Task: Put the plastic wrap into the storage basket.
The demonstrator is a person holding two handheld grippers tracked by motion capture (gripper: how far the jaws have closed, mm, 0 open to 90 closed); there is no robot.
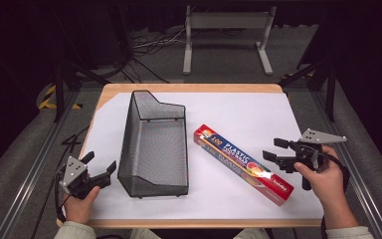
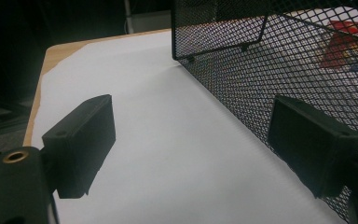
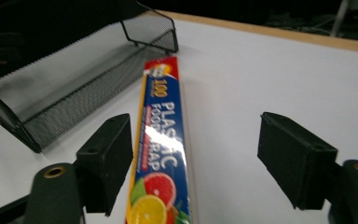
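Note:
A long red and blue box of plastic food wrap (image 1: 243,164) lies slantwise on the white sheet, right of the middle. My right gripper (image 1: 272,149) stands open just above the box's near end. In the right gripper view the box (image 3: 161,140) runs up between the jaws, close to the left one, and neither pad touches it. A black wire-mesh basket (image 1: 129,144) sits left of the box, with nothing visible inside. My left gripper (image 1: 101,160) is open at the basket's near left corner. In the left gripper view its right jaw is close beside the mesh wall (image 2: 261,70).
A white paper sheet (image 1: 238,109) covers the wooden table, whose edge shows at the back. On the floor beyond the table stand a grey metal frame (image 1: 226,30) and some cables. Bare sheet lies right of the box and left of the basket (image 3: 74,98).

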